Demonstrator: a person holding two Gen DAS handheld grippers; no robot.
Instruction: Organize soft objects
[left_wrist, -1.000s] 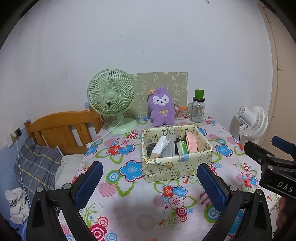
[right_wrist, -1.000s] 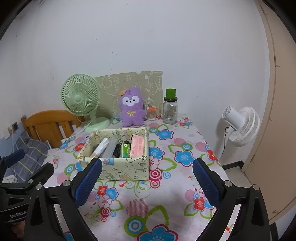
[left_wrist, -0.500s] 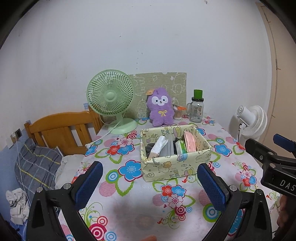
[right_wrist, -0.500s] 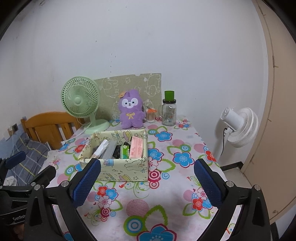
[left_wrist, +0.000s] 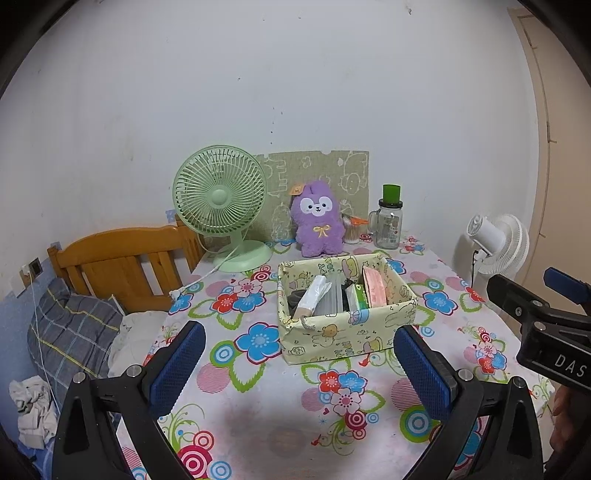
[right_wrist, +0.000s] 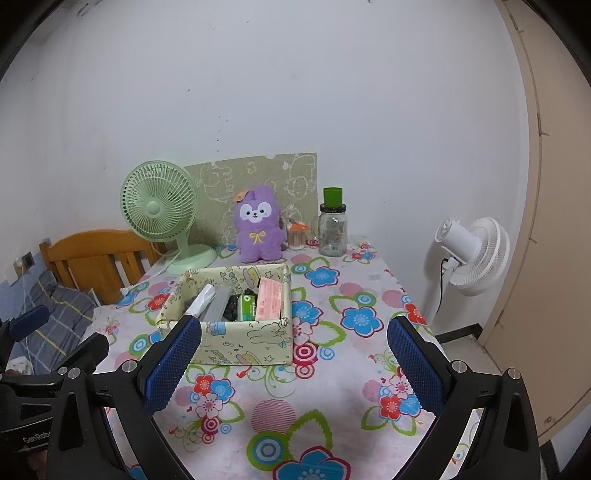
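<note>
Grippers: left gripper (left_wrist: 299, 363) and right gripper (right_wrist: 293, 362) spread wide, empty, short of fabric box (left_wrist: 347, 338). Plush (left_wrist: 317, 221) upright behind box. Risk: overreach knocking jar (left_wrist: 388, 221) beside it.

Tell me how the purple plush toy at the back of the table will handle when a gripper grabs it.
The purple plush toy looks fluffy and stuffed, so it will probably squash under the pads and be light for its size. It stands upright on small feet, so a push would likely tip it, perhaps toward the glass jar close beside it. Not fragile, probably not slippery.
</note>
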